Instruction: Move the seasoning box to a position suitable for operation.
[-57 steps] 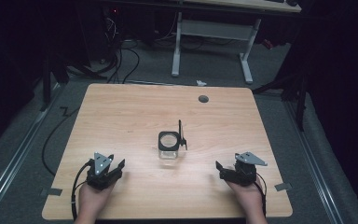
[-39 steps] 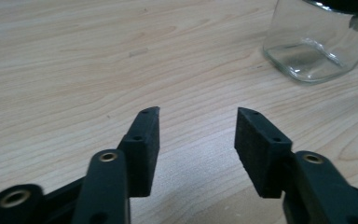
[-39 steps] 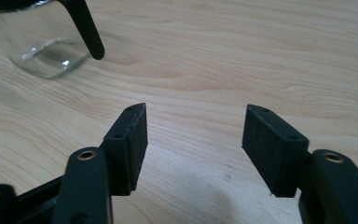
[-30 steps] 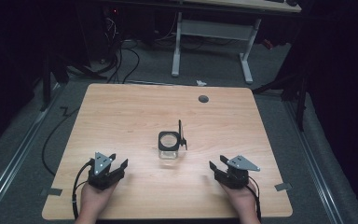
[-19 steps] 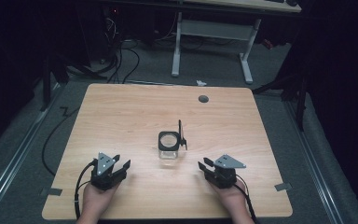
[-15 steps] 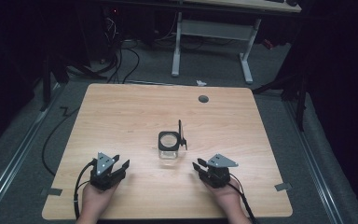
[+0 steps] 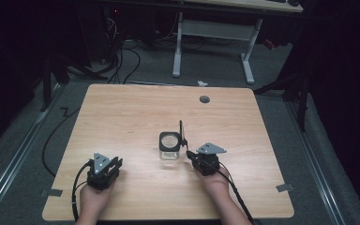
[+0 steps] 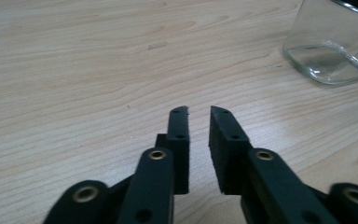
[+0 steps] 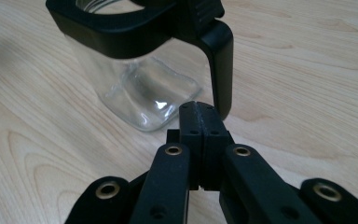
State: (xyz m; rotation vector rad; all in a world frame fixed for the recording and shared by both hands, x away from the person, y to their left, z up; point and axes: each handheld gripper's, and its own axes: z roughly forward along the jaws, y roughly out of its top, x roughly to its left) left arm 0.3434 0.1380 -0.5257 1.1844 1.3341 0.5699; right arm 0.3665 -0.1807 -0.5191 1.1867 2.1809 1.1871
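Dim room, wooden bench (image 7: 122, 122). Glass jar (image 7: 169, 146) just ahead-left of right hand-held gripper (image 9: 200, 114), clenched empty beside its black handle. Left hand-held gripper (image 8: 199, 114) slightly parted, idle. Likely next: part jaws, grasp handle.

A light wooden table (image 7: 122, 112) with a round grey grommet (image 7: 205, 99) near its far edge stands on grey carpet (image 7: 18, 154) in a dark room, with a white-legged desk (image 7: 215, 33) and tangled black cables (image 7: 122, 56) beyond it.
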